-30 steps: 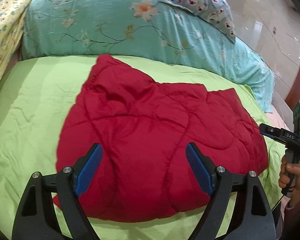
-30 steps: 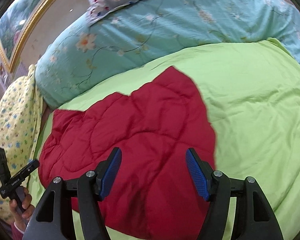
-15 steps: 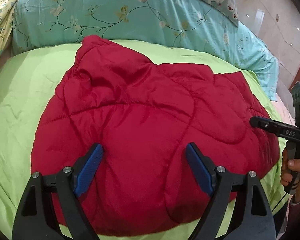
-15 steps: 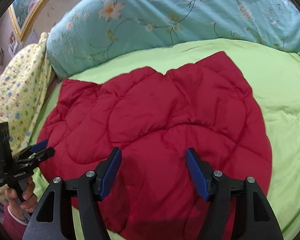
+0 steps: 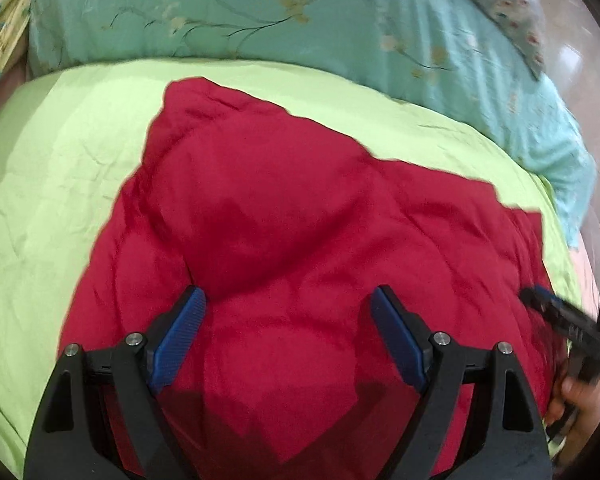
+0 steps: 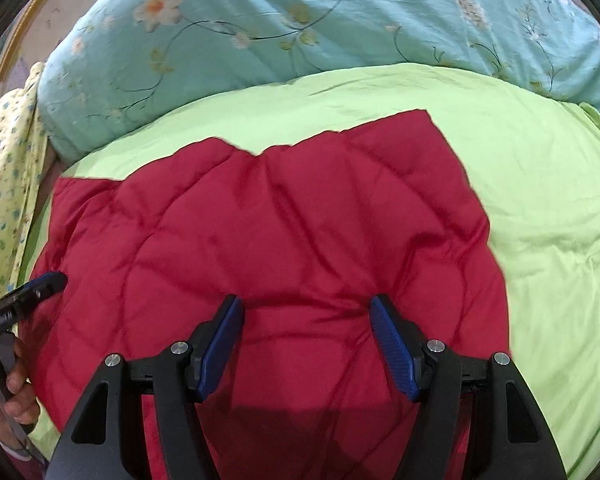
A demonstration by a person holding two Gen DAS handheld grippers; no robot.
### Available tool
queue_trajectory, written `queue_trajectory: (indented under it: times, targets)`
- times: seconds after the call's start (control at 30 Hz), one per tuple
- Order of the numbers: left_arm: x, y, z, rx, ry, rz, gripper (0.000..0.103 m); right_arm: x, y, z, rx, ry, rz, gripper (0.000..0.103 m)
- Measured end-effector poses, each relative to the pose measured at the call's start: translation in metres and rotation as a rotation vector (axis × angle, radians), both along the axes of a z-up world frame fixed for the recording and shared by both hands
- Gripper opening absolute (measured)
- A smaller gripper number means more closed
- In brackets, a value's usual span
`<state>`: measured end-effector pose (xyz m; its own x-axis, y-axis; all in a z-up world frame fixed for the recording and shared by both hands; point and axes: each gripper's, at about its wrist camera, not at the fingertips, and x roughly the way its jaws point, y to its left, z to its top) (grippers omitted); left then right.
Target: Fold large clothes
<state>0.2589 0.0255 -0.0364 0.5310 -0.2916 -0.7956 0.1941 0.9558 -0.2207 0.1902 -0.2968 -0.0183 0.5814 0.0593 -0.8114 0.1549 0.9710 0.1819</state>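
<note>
Having closed in over the red quilted garment [image 5: 300,240] during the last second, the left gripper [image 5: 288,320] and right gripper [image 6: 306,328] hover spread wide, grasping nothing, seemingly about to pinch its near edge.

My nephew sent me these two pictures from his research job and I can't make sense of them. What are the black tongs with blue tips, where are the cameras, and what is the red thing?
No robot here: a person holds a tong-like black gripper in each hand, and each has a wide-angle camera looking forward along its two blue-padded fingers. One picture comes from the left gripper, the other from the right gripper. Each view also catches the other tool at its edge, with the hand gripping it.

Below them lies a puffy red quilted garment, spread on a lime-green bed sheet. Behind it sits a rolled turquoise floral quilt, and a yellow flowered cloth hangs at the side.

Both grippers are open and hold nothing; they hover over the garment, which is to be folded.
</note>
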Motion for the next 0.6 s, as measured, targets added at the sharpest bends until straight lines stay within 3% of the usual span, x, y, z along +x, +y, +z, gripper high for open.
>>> queue_trajectory:
  times: [0.37,0.6]
  targets:
    - [0.061,0.004,-0.027,0.080,0.047,0.173,0.086,-0.002,-0.042,-0.016,0.142,-0.082,-0.084,0.066]
    - [0.044,0.000,-0.016,0.137,0.028,0.191,0.087,-0.003,-0.046,-0.015,0.159,-0.103,-0.082,0.067]
